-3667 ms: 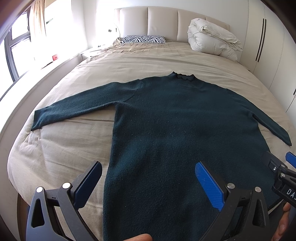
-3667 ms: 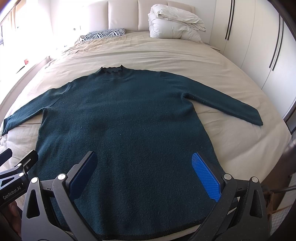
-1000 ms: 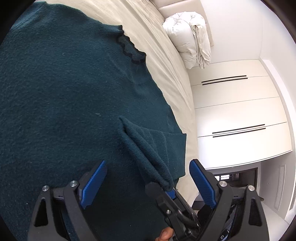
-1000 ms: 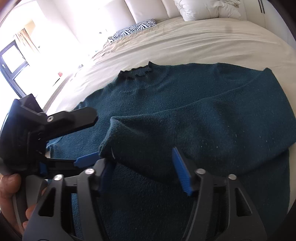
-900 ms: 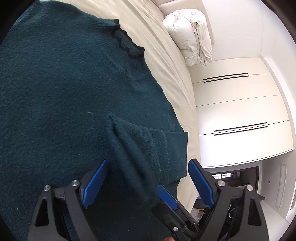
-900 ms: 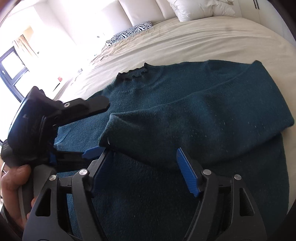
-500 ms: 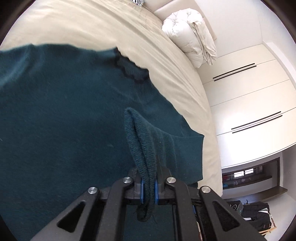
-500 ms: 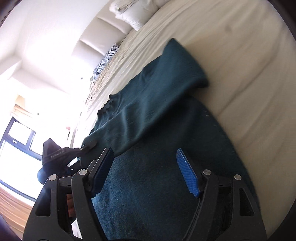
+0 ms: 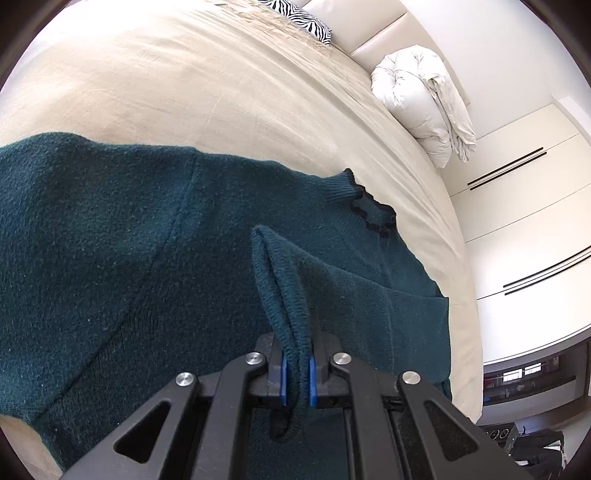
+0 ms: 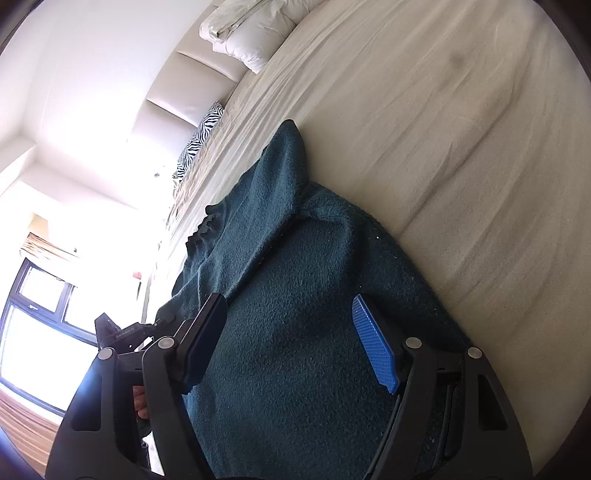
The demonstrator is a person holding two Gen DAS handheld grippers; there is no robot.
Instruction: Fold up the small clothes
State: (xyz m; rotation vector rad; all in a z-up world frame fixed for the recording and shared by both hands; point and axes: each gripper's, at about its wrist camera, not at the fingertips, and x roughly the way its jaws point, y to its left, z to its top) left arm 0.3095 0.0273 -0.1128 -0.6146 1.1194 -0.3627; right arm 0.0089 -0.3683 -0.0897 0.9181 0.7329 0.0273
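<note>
A dark teal sweater point(image 9: 110, 258) lies flat on a beige bed point(image 9: 184, 81), its frilled collar point(image 9: 369, 210) toward the headboard point(image 10: 192, 81). One sleeve is folded across the body, and its ribbed cuff point(image 9: 284, 306) is pinched between the blue pads of the left gripper point(image 9: 295, 373), whose jaws are clamped together on the knit. The right gripper point(image 10: 295, 343) hovers over the sweater's side near the bed's bare sheet, its jaws standing apart with nothing between them. A rolled white duvet point(image 9: 424, 103) and a zebra-print pillow point(image 9: 299, 18) sit at the head of the bed. Beside the right gripper, what may be fingers show dimly.
</note>
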